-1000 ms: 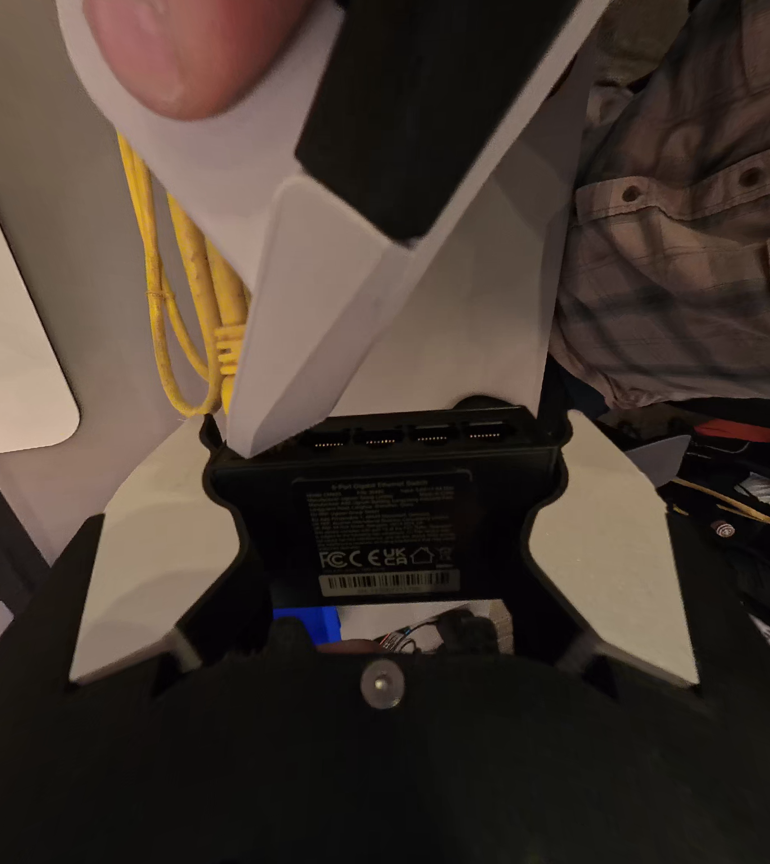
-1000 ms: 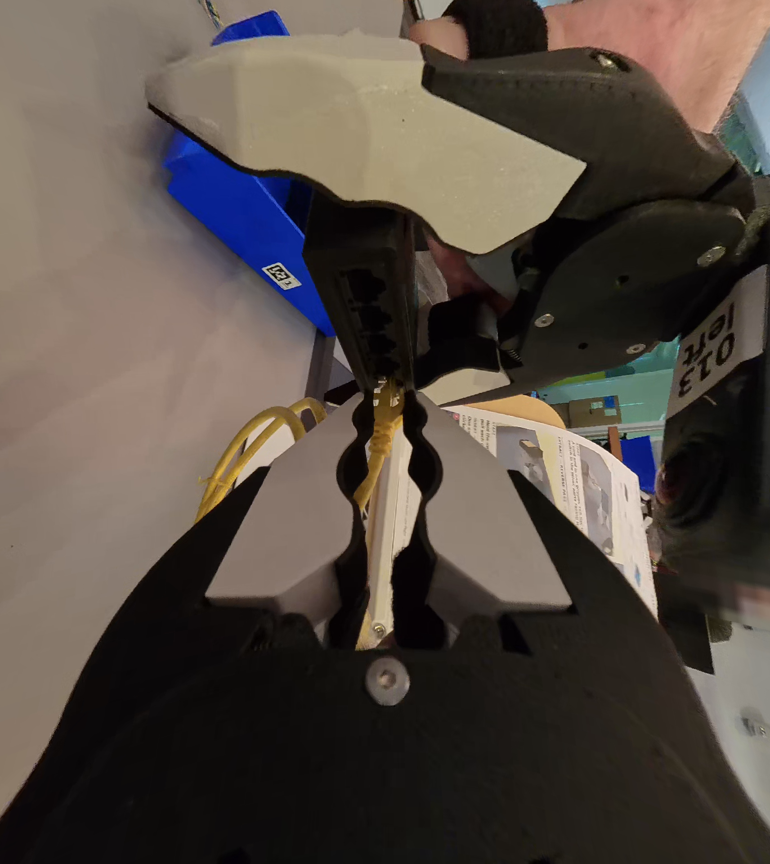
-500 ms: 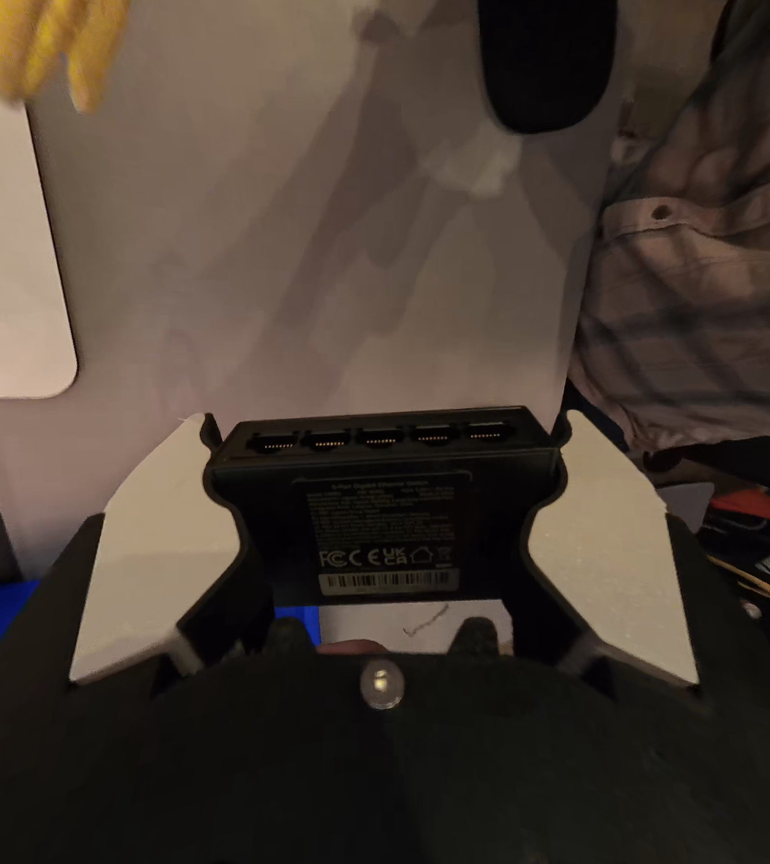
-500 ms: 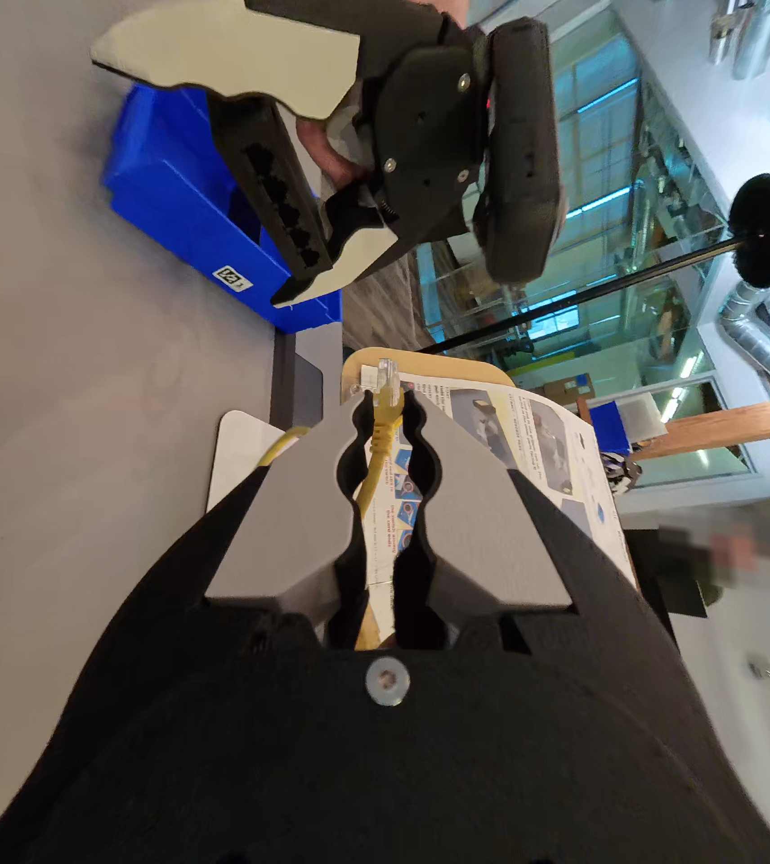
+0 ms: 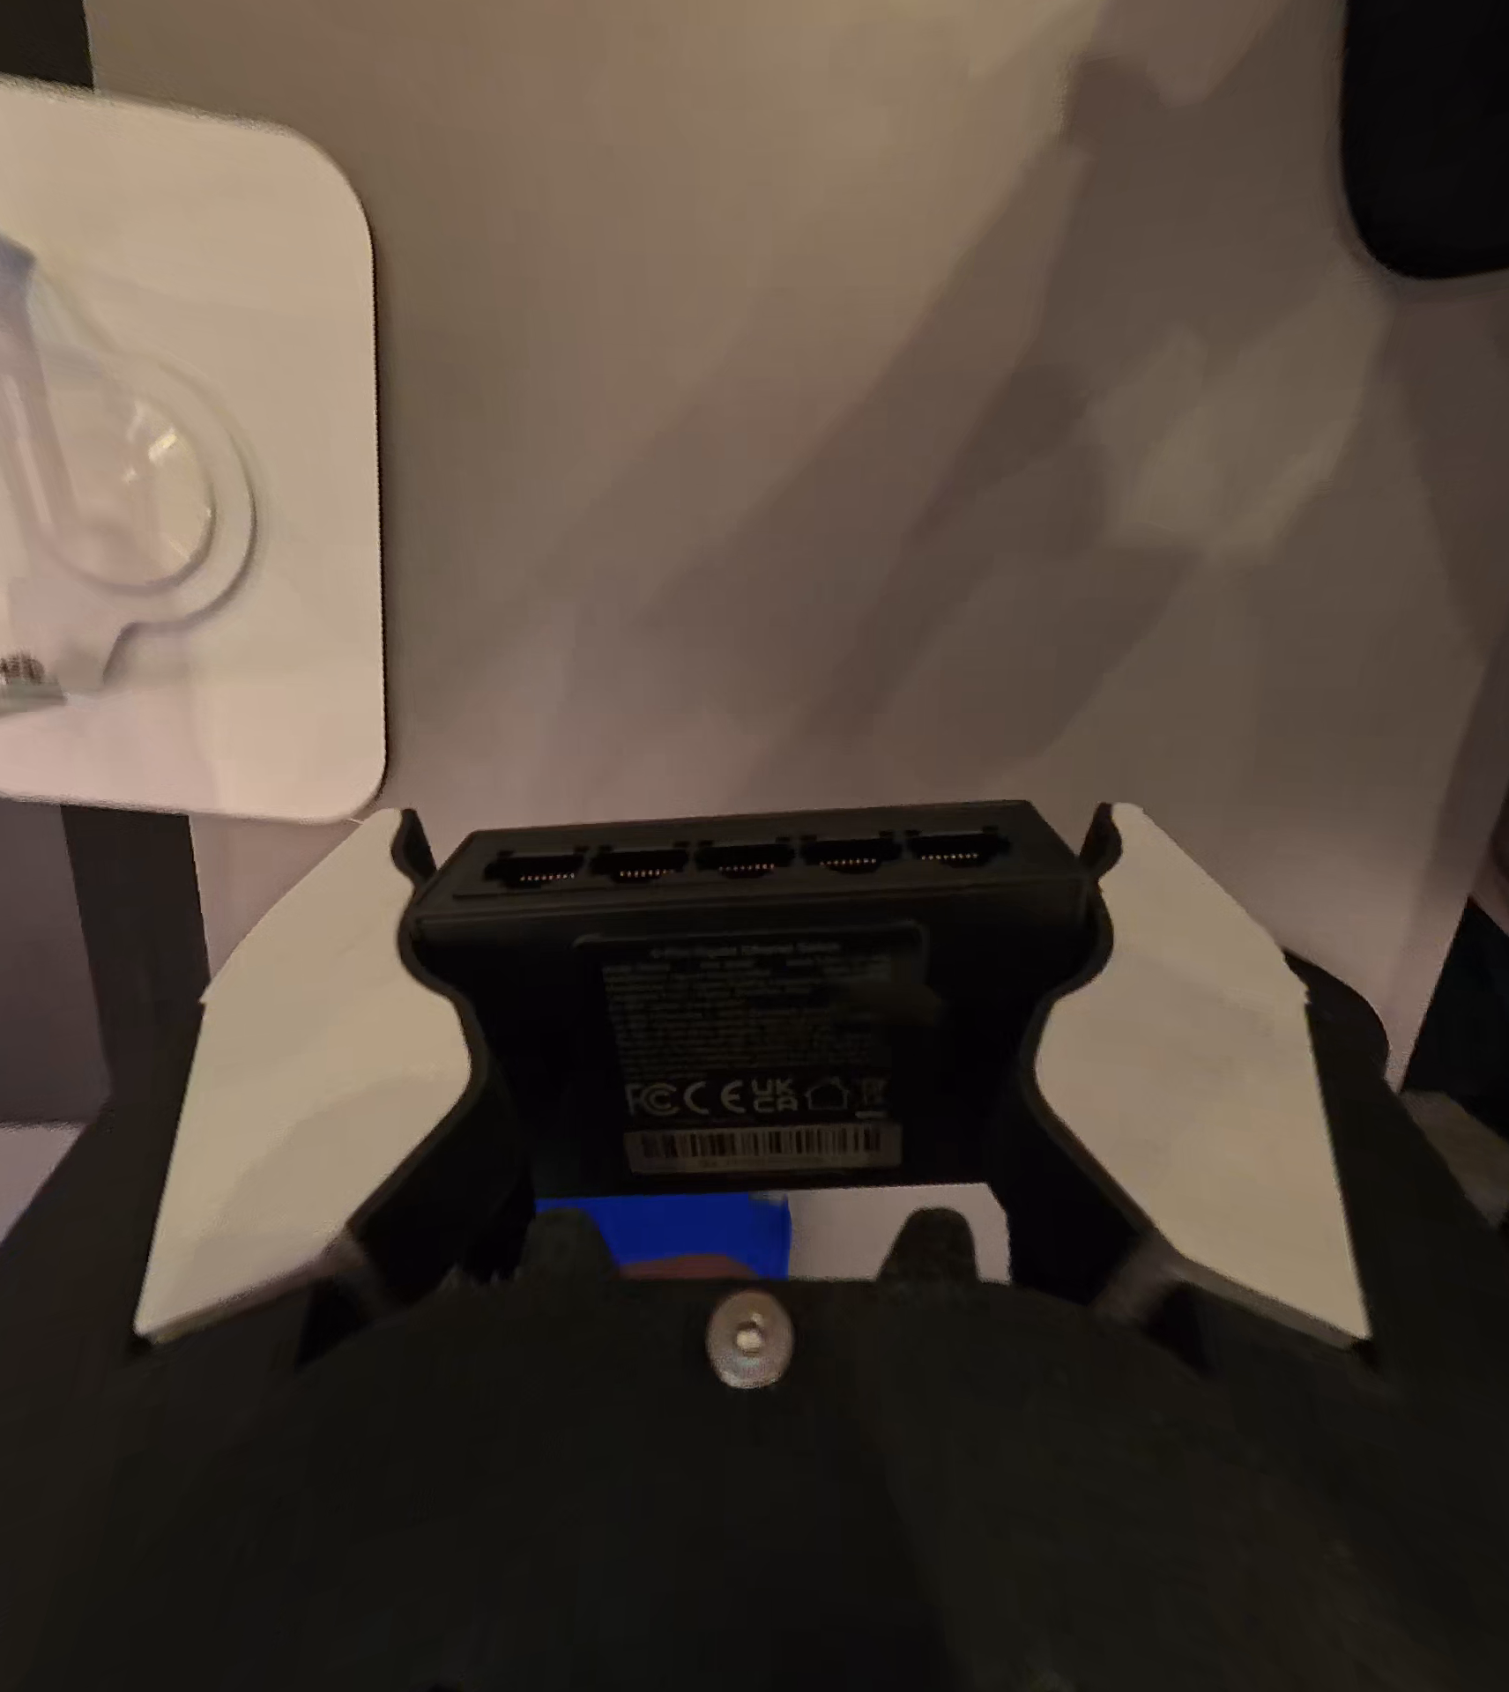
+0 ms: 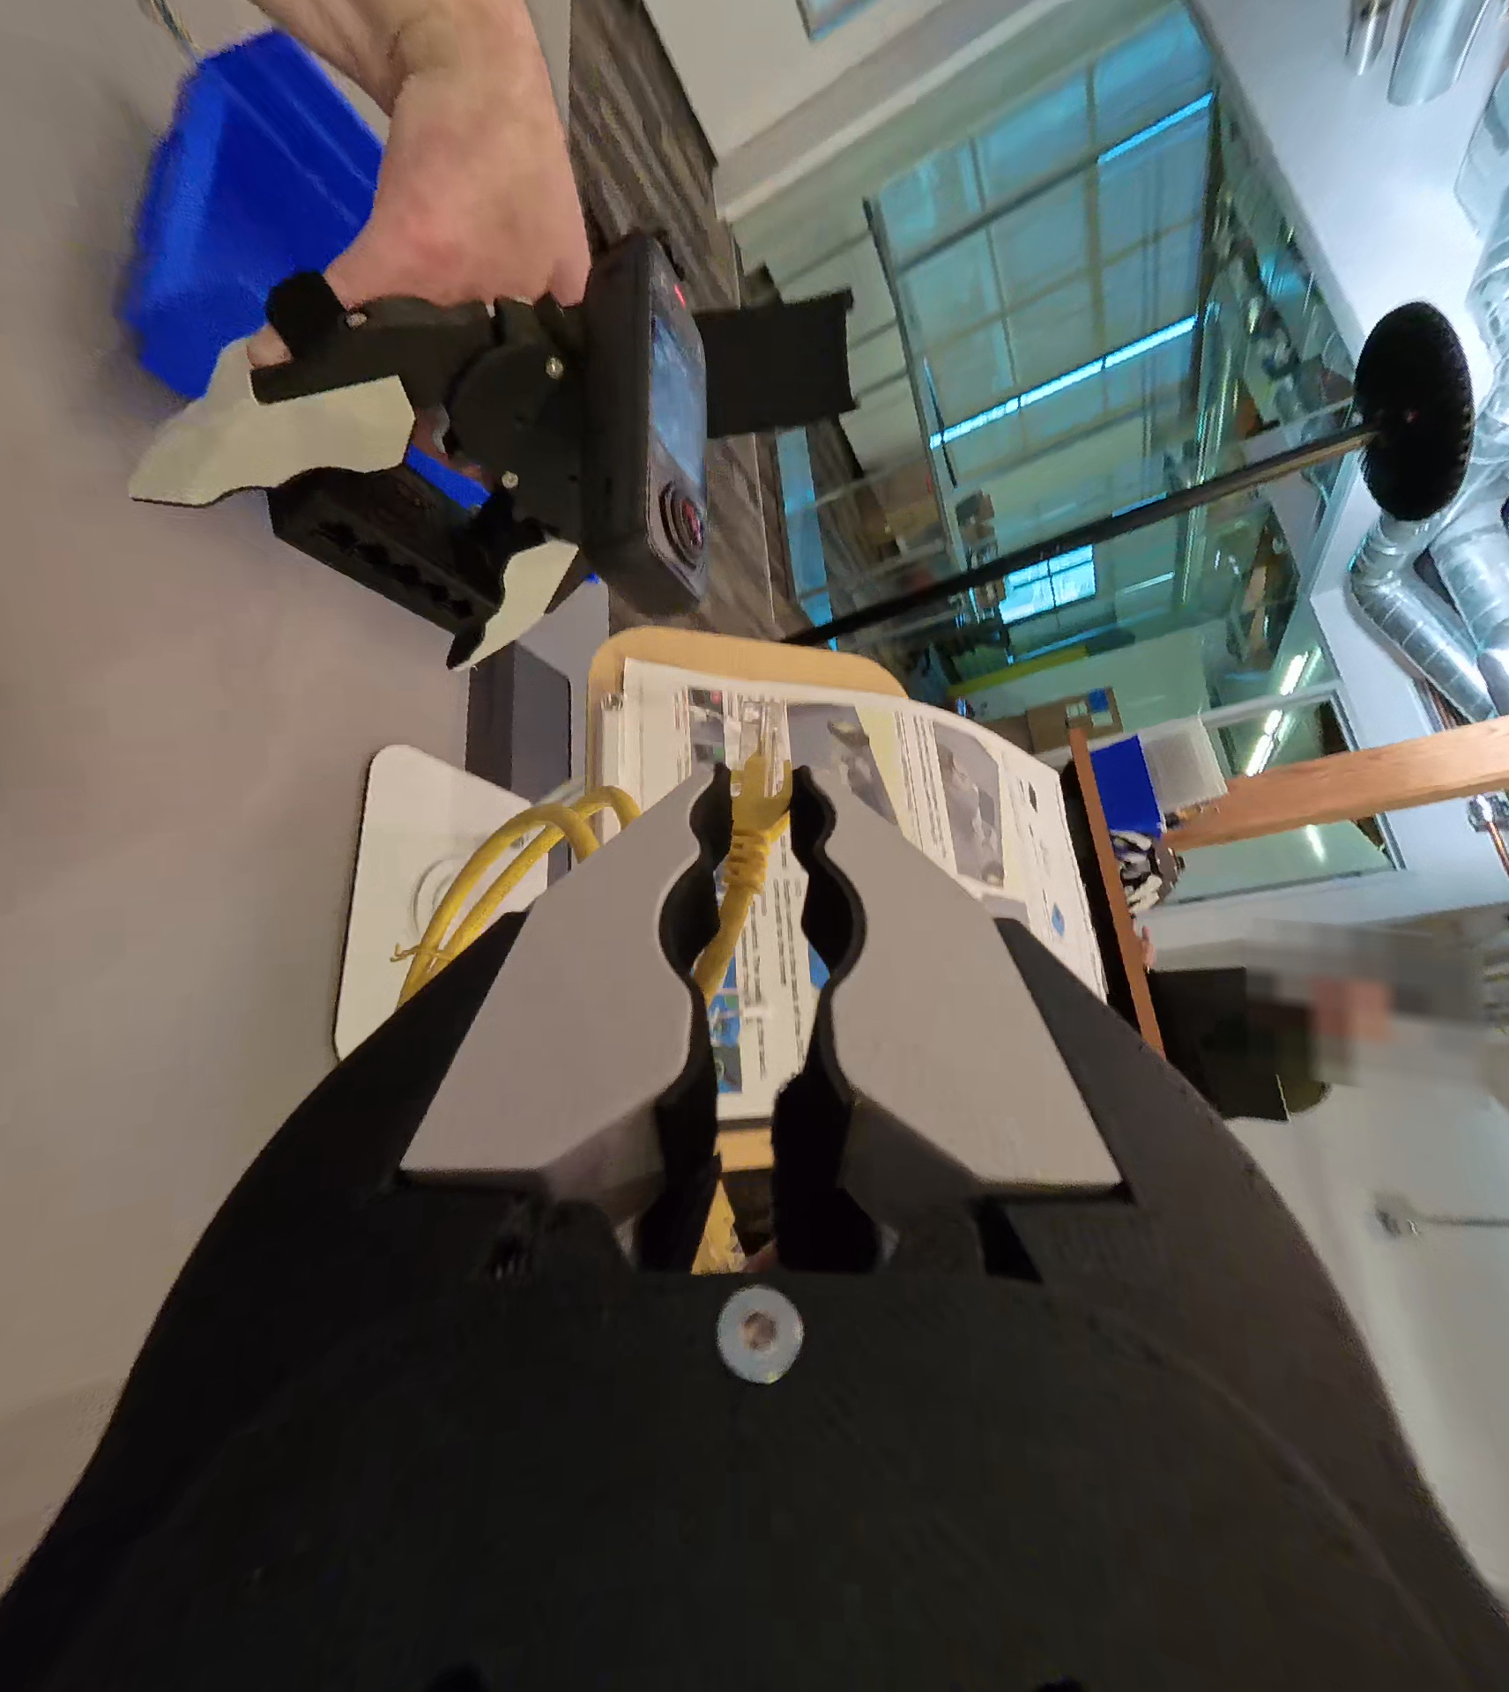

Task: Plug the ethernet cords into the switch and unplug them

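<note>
My left gripper (image 5: 751, 829) is shut on the black ethernet switch (image 5: 760, 998), gripping its two ends, label side up. Its row of ports (image 5: 746, 865) faces away and all are empty. My right gripper (image 6: 755, 778) is shut on the yellow ethernet cord (image 6: 746, 865) just behind its clear plug (image 6: 760, 728), which sticks out past the fingertips. The rest of the cord loops (image 6: 494, 870) to the left. In the right wrist view the left gripper (image 6: 348, 540) holds the switch (image 6: 384, 549) farther off to the upper left, apart from the plug.
A grey table (image 5: 824, 458) lies under both grippers. A white stand base with a clear mount (image 5: 137, 476) sits on the left. A blue bin (image 6: 247, 201) stands behind the switch. A printed sheet on a wooden board (image 6: 916, 797) stands ahead of the right gripper. The gap from one gripper's tips to the other's is roughly 25 centimeters.
The plug came out of the switch's leftmost port. The right gripper pulled back with the cord, and the two grippers have moved well apart. All ports now show empty.
</note>
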Demonstrator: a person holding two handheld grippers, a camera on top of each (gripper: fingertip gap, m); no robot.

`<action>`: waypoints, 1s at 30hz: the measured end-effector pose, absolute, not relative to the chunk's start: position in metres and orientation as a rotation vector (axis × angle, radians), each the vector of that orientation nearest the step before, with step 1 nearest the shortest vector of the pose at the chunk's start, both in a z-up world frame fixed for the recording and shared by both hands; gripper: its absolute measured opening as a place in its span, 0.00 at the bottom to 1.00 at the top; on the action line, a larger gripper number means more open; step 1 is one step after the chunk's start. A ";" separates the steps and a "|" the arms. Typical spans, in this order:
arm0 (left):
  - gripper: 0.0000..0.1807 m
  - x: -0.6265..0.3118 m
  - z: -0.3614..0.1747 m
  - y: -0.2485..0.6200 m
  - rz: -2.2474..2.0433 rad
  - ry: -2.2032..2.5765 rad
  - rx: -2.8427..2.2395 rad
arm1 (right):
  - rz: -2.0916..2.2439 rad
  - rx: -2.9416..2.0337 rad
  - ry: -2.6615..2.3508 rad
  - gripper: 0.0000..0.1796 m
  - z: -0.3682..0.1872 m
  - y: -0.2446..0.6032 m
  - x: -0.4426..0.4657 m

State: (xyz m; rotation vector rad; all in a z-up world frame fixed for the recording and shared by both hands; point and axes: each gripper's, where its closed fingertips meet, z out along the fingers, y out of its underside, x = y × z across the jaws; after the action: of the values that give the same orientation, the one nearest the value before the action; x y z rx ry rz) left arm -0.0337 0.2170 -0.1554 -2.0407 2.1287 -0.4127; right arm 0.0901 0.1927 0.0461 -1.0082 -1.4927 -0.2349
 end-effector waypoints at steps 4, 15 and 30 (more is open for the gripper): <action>0.72 -0.004 -0.167 0.214 -0.468 2.136 -1.924 | -0.291 -1.061 -1.472 0.06 0.049 0.183 0.113; 0.71 0.020 -0.211 0.211 -0.516 2.086 -1.757 | -0.454 -1.270 -1.359 0.06 0.039 0.151 0.188; 0.71 0.012 -0.184 0.202 -0.620 2.034 -1.639 | -0.401 -1.650 -0.900 0.06 -0.028 0.170 0.380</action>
State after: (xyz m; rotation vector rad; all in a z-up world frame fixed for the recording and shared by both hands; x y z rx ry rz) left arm 0.0117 0.2018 -0.1837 -1.6393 2.0342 -0.6199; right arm 0.3799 0.1698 -0.0283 -1.6497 -0.8999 -0.4008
